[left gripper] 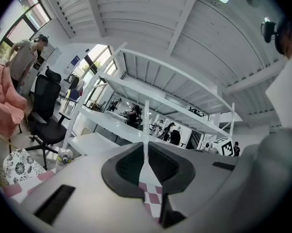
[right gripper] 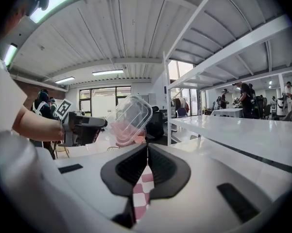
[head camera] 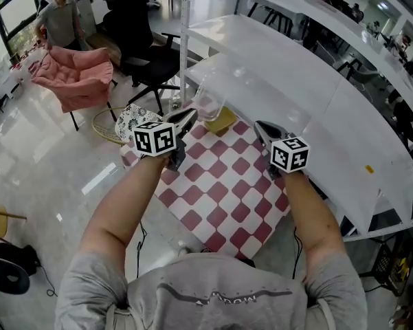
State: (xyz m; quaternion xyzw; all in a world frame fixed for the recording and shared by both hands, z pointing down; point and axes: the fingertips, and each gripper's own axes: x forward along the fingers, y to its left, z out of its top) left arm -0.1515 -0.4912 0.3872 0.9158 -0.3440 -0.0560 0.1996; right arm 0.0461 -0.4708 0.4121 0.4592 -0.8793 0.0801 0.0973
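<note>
Clr glossy plastic tub [head camera: 207, 102], matt checked cloth [head camera: 223, 188]

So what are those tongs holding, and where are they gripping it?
The left tongs pinch a clear plastic container by its thin edge, holding it tilted. The right tongs are closed with nothing between them.

No word or number can be read for certain. The grey shirt [head camera: 227, 299] has faint print across the chest, too dim to make out. The left cube [head camera: 155, 138] and the right cube [head camera: 289, 153] bear only black-and-white square patterns. The bottle [left gripper: 63, 155] label is a blur.
</note>
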